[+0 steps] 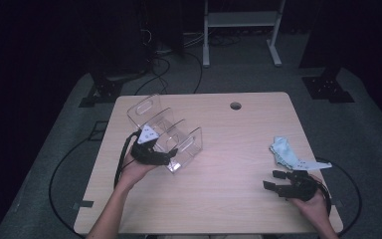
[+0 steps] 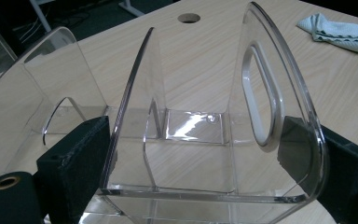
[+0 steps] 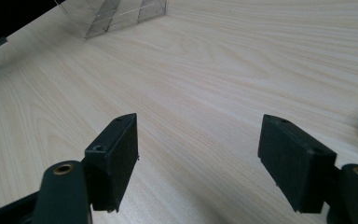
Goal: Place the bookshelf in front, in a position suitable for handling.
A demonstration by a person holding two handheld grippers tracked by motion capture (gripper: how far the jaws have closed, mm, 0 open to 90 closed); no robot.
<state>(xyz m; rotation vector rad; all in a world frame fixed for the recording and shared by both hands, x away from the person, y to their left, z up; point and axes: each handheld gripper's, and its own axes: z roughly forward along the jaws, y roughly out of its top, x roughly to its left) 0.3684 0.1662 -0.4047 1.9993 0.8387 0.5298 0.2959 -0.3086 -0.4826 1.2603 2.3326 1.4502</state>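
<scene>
1. Now, on the left half of the bench (image 1: 219, 199), toward its far left corner, stands the clear acrylic rack (image 1: 165, 130), a row of upright dividers on one base, the end panel pierced by a handle slot (image 2: 260, 95).
2. At the rack's near end sits the left gripper (image 1: 165, 155). Its jaws are spread wide and straddle the last compartment, one pad (image 2: 81, 158) outside the inner divider, the other outside the slotted end panel. Both pads look to be at or very near the plastic; whether they already press I cannot tell for sure, so I read the grip as not yet made.
3. To do this step well, I judge the jaws should close slowly and squarely, pads flat on both panels and low near the base, since clear acrylic is slick and thin walls may flex or slip out.
4. Lift only once neither panel slides.
5. Near the right edge lies a pale blue cloth (image 1: 284, 152), clear of the rack.
6. By the near right corner the right gripper (image 1: 274, 180) rests, jaws apart and empty over bare wood; it could steady the rack's far end if it tips.
</scene>
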